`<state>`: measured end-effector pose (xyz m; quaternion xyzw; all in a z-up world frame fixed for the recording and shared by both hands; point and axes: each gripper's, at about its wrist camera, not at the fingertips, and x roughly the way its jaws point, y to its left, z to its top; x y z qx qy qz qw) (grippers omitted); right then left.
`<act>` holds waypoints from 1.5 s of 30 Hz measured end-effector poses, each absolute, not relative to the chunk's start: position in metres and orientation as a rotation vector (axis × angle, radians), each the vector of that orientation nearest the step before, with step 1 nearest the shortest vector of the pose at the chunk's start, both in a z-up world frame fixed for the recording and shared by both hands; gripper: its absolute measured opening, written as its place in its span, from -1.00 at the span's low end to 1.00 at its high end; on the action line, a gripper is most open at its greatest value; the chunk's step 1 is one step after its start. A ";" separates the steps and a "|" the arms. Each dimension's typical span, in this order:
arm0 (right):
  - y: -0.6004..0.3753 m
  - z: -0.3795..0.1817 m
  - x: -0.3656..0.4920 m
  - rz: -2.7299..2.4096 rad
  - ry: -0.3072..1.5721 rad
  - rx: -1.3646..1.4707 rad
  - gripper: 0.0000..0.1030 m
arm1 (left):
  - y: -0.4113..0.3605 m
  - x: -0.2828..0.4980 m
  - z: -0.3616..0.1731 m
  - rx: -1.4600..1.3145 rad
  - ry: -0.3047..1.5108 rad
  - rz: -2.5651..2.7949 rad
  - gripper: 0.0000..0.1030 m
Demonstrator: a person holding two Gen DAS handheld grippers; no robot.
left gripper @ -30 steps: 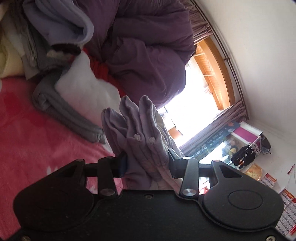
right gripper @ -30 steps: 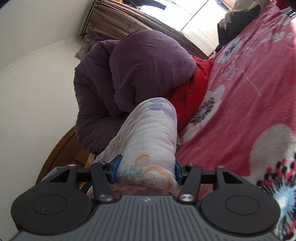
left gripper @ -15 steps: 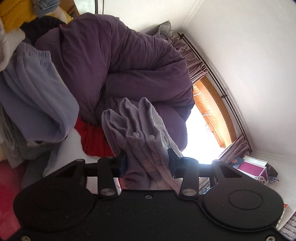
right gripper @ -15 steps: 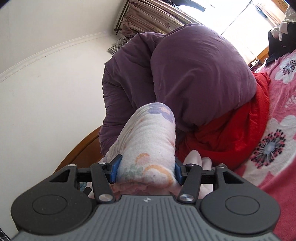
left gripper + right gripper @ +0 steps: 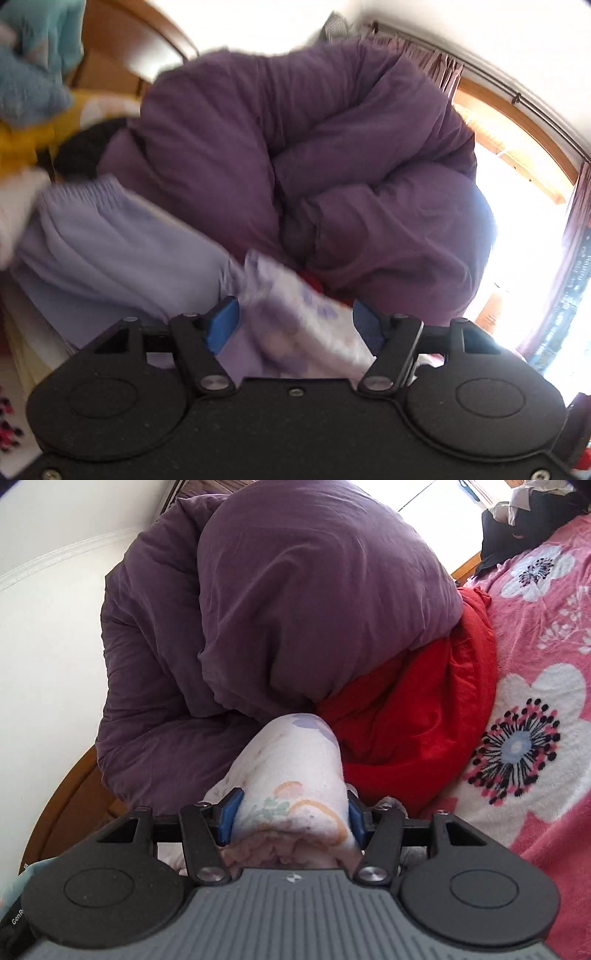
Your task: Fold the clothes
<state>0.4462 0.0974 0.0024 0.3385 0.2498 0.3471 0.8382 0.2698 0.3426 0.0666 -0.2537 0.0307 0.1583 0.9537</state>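
My right gripper (image 5: 288, 818) is shut on a folded white floral garment (image 5: 295, 771), its rounded fold sticking out forward toward a purple duvet (image 5: 295, 590). My left gripper (image 5: 295, 323) is open, its blue pads wide apart. The same pale floral garment (image 5: 299, 317) lies loose between them, blurred. A folded lavender garment (image 5: 110, 243) with an elastic waistband lies to the left of it on a pile.
The purple duvet (image 5: 332, 147) is heaped ahead over a red blanket (image 5: 413, 716). A pink floral bedspread (image 5: 535, 701) lies to the right. Yellow (image 5: 33, 136), teal (image 5: 29, 74) and dark clothes are piled at the left by a wooden headboard (image 5: 122, 55). A bright window (image 5: 524, 221) is at the right.
My left gripper has opened and let go of the lavender cloth it held; its view has swung toward the clothes pile. My right gripper keeps its hold and has moved closer to the duvet.
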 end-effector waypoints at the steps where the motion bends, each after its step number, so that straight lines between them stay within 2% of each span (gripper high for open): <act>1: 0.098 0.008 0.444 0.739 0.528 0.692 0.18 | 0.341 0.266 0.070 -0.521 0.041 0.319 0.35; 5: 0.088 0.024 0.431 0.725 0.487 0.646 0.37 | 0.332 0.254 0.079 -0.510 -0.014 0.270 0.43; 9: 0.056 0.031 0.416 0.709 0.472 0.664 0.53 | 0.325 0.257 0.083 -0.490 0.022 0.228 0.45; 11: 0.038 0.034 0.403 0.710 0.491 0.609 0.67 | 0.320 0.262 0.086 -0.494 0.054 0.202 0.53; 13: 0.015 0.034 0.383 0.702 0.522 0.554 0.90 | 0.314 0.269 0.084 -0.545 0.087 0.146 0.65; 18: -0.047 0.024 0.328 0.566 0.622 0.461 0.94 | 0.282 0.290 0.077 -0.683 0.214 -0.020 0.71; 23: -0.118 0.005 0.261 0.391 0.706 0.448 0.99 | 0.221 0.295 0.078 -0.587 0.339 -0.091 0.92; 26: -0.157 -0.002 0.222 0.291 0.746 0.437 0.99 | 0.182 0.284 0.073 -0.529 0.416 -0.140 0.92; 38: -0.223 -0.004 0.108 0.075 0.815 0.261 0.99 | 0.053 0.186 0.024 -0.322 0.682 -0.143 0.99; 45: -0.231 -0.006 0.059 0.050 0.813 0.171 0.99 | 0.002 0.102 0.003 -0.102 0.718 -0.080 0.99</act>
